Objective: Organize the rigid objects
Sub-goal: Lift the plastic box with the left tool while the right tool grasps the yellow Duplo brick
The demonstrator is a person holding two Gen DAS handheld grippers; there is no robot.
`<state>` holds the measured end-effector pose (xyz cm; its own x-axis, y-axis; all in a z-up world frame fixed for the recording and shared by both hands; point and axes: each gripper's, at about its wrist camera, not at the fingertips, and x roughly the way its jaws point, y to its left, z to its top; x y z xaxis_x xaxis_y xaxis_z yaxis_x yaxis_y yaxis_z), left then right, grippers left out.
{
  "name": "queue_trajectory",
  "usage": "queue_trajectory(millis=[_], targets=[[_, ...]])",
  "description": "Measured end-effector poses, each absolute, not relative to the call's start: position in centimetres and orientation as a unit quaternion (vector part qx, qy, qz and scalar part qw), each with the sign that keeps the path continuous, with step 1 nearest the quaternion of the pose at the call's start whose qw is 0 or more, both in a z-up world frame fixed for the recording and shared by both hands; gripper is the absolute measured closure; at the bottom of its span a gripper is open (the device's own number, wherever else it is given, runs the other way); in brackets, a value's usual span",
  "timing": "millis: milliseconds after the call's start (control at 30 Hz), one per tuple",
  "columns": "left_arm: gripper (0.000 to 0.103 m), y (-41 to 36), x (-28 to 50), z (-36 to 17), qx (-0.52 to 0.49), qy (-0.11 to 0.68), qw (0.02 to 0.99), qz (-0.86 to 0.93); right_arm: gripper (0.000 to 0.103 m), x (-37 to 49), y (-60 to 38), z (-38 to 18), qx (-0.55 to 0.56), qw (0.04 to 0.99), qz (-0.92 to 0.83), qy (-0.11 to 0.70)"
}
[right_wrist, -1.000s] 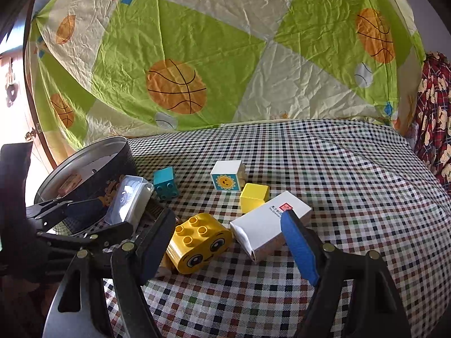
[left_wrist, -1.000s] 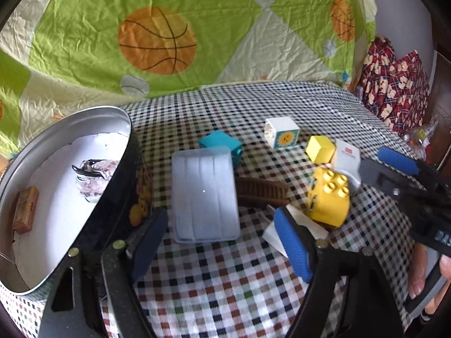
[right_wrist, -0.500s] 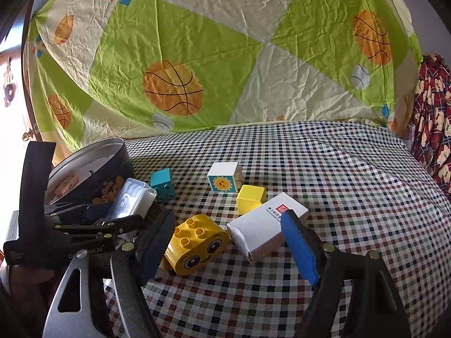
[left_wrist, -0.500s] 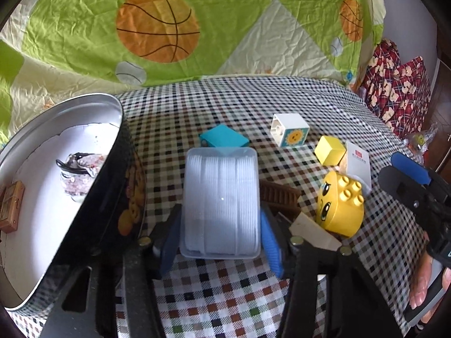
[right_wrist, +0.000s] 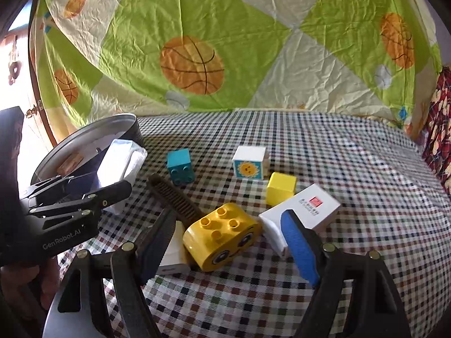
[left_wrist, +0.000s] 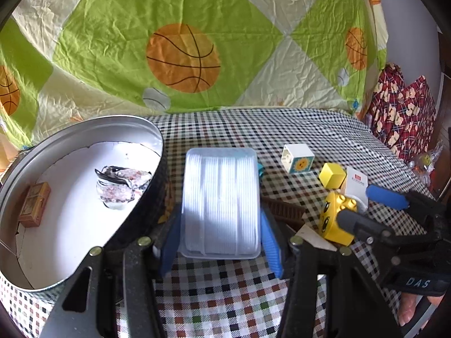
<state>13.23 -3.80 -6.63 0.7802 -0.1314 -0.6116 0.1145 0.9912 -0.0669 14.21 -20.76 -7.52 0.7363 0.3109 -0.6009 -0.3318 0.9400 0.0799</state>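
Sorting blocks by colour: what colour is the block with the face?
Yellow block; right wrist view shows it best.

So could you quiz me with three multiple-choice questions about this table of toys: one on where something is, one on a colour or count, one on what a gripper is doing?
1. Where is the small brown box?
A. inside the round tin
B. on the checked cloth
C. on top of the yellow block with a face

2. What colour is the plain cube beside the sun block?
A. red
B. yellow
C. teal

3. What is the left hand-held gripper doing?
A. standing open over nothing
B. clamped on the clear plastic box
C. clamped on the comb

Answers:
1 A, it lies on the white floor of the round tin.
2 B, its faces are plain yellow.
3 B, its blue pads press both sides of the clear plastic box.
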Motion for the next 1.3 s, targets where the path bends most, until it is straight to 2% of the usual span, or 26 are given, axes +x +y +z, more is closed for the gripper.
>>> queue_trajectory(millis=[233,567,867,1300], targets=[[0.051,-3.9,12.8,-6.5,-0.012,0.316,0.946,-0.065,0.025,15.1,-20.2,-8.4,-0.004,0.920,0.154,0.359],[0.051,-4.2,12.5,-6.3,-0.007,0.309,0.948,-0.072,0.060,16.0,-21.0,-9.2,0.054,0.906,0.163,0.388],[0.051,-4.3,12.1,-6.1,-0.007,0.302,0.950,-0.078,0.069,15.3,-20.0,-8.5,0.018,0.916,0.163,0.367],[0.051,-4.2,11.5,-5.9,-0.012,0.291,0.953,-0.082,0.069,14.1,-19.7,-7.7,0.001,0.931,0.155,0.330]])
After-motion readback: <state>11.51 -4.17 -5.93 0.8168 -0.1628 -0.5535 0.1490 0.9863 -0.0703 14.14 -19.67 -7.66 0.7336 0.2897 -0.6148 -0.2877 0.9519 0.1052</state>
